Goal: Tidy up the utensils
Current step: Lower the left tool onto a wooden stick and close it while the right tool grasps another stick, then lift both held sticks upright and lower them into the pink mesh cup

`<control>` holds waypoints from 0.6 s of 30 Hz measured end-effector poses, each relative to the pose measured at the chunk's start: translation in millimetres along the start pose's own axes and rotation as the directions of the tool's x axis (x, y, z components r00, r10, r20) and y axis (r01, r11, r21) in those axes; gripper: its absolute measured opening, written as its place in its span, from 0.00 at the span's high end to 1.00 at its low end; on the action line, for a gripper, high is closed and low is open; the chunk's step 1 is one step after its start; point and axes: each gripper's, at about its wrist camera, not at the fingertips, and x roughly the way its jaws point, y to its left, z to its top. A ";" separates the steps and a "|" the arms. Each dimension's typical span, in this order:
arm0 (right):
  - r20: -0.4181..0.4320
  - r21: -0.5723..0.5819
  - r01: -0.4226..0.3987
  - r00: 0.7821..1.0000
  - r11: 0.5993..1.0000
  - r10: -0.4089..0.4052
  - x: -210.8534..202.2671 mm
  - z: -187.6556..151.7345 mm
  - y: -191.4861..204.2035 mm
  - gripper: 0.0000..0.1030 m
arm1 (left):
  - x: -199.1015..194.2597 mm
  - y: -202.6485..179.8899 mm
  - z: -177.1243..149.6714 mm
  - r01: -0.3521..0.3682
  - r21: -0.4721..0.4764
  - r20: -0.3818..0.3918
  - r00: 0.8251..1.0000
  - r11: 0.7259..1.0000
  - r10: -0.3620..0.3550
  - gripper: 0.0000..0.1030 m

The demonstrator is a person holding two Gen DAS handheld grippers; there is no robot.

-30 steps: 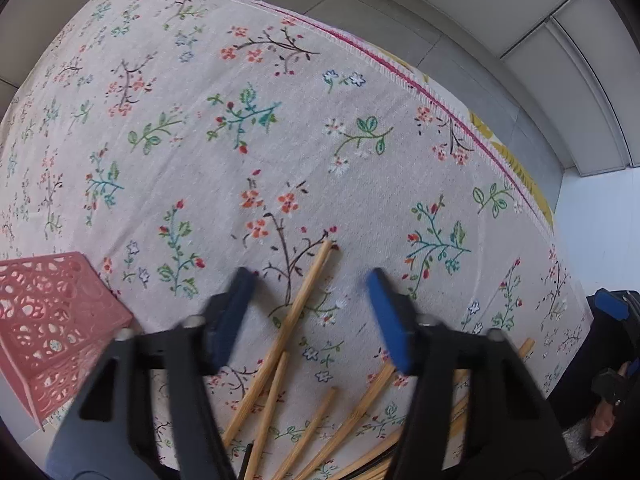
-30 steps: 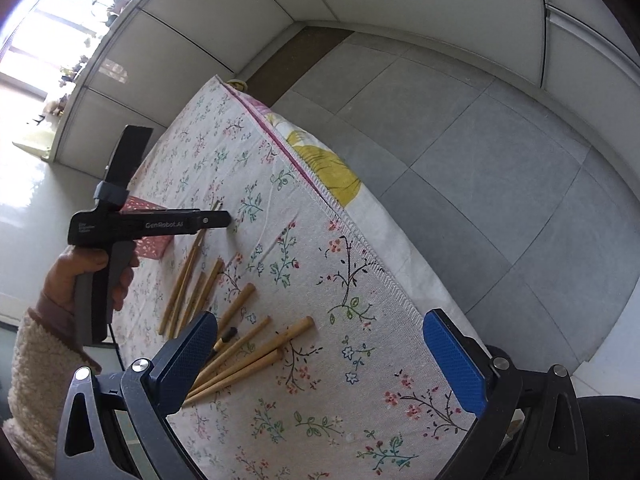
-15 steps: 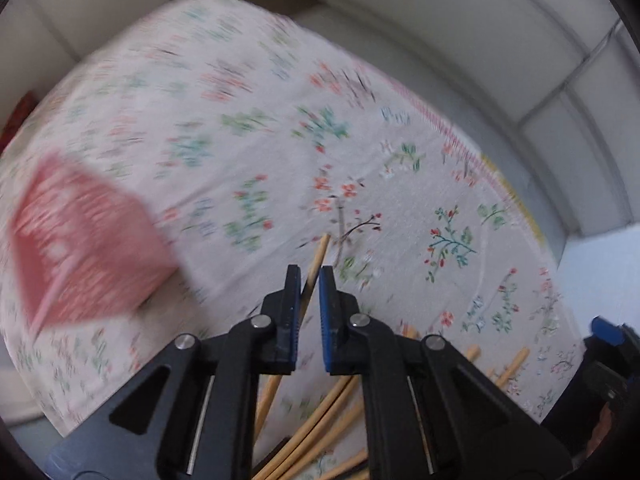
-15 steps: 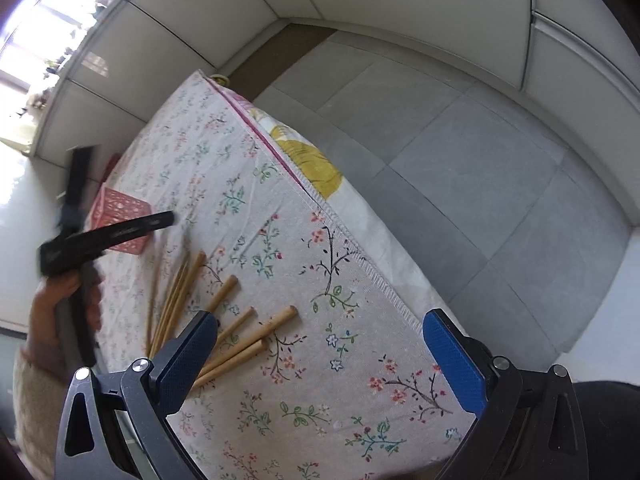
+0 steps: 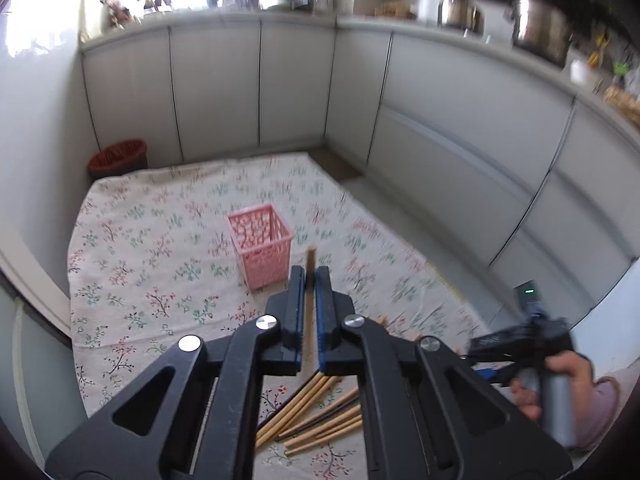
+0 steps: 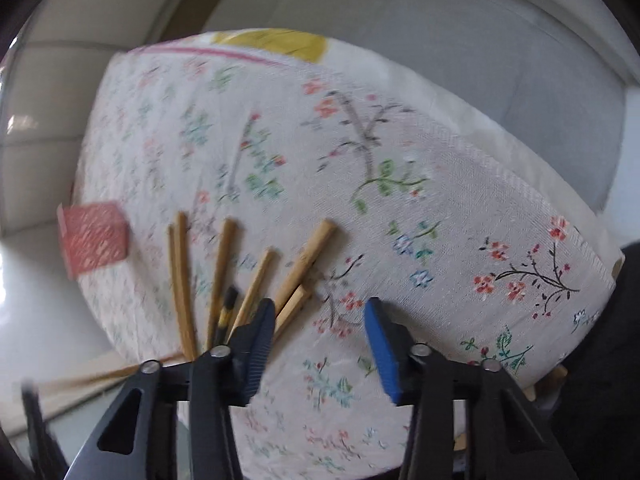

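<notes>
At the centre of the left wrist view, the left gripper point(image 5: 307, 280) is clamped on one chopstick point(image 5: 309, 258), the pink basket point(image 5: 262, 248) just behind. The right gripper point(image 6: 320, 320) jaws are closing, nothing between, beside the loose chopsticks point(image 6: 224, 272).

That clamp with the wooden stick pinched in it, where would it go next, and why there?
Probably forward over the pink basket, then let go. The left gripper is shut on one chopstick, lifted off the cloth, and the basket stands upright with its top open just ahead.
</notes>
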 end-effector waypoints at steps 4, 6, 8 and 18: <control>0.034 0.015 0.025 0.999 1.000 -0.025 3.9 7.5 15.2 0.64 | -16.7 -11.4 -2.8 0.019 0.005 0.093 0.995 1.000 -0.020 0.94; 0.034 0.012 0.065 0.997 0.998 -0.065 7.2 9.6 24.4 0.67 | -26.1 -10.7 -1.7 0.035 0.003 0.128 0.991 0.999 -0.036 0.94; 0.024 0.001 0.111 0.994 0.994 -0.111 14.3 6.4 33.8 0.77 | -34.9 -11.0 -0.1 0.048 0.004 0.160 0.986 0.999 -0.048 0.94; 0.110 -0.114 0.132 0.987 0.985 -0.120 24.3 8.9 83.7 0.92 | -56.9 -5.9 0.6 0.049 -0.028 0.234 0.971 0.998 -0.041 0.94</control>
